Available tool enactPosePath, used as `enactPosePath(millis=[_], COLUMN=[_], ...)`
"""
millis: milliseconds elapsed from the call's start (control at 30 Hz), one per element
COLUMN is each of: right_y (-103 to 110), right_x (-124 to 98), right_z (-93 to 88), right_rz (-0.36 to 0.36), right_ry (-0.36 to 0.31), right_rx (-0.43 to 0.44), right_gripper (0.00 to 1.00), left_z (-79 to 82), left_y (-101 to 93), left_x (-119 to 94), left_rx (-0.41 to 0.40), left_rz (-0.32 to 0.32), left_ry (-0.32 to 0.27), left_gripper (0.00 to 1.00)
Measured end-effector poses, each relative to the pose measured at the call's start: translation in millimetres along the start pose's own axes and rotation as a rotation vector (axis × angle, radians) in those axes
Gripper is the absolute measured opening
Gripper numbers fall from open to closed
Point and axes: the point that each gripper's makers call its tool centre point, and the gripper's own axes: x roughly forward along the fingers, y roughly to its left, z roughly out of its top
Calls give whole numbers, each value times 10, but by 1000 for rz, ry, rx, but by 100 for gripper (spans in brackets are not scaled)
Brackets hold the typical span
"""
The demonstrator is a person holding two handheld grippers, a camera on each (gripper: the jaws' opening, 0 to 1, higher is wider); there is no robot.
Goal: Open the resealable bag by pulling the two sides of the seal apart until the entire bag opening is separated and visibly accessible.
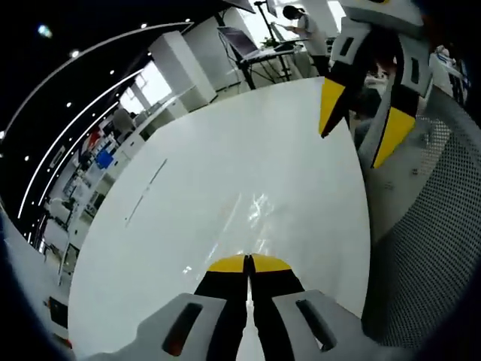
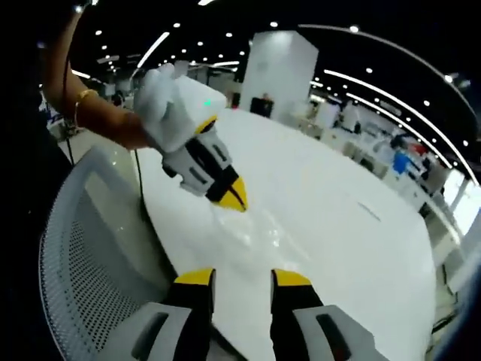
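The left gripper (image 1: 248,263) is pinched together on the clear bag (image 1: 259,214) lying on the white table (image 1: 225,165); the right gripper (image 2: 243,278) hangs apart above it. I'd grab the opposite seal lip right beside the left one, then pull slowly.

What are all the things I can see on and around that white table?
resealable bag: one, clear, seen only as glints, lying on the table just ahead of the left gripper.
table: one, glossy white.
mesh chair: one, grey, at the table's near edge.
pillar: one, white, beyond the table.
bystander: one, white top, past the table's far end.
arm: one, wearing a gold bracelet, holding the left gripper.
left gripper: one, white and black with yellow tips, fingers shut; I cannot tell whether it pinches the bag.
right gripper: one, same colours, fingers open, over the table edge.
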Motion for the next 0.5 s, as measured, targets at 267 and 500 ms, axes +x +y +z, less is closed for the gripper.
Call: enactPosePath(millis=[267,500], right_y=[-106,-131], right_x=[-188,-191], right_z=[-146,-184], right_rz=[-67,-84], right_ry=[-17,-18], right_rx=[144,183], right_gripper=[26,26], left_z=[19,24], left_y=[368,640], left_x=[117,157], left_rx=[-32,-39], left_rz=[67,131], left_ry=[2,7], left_gripper=[0,0])
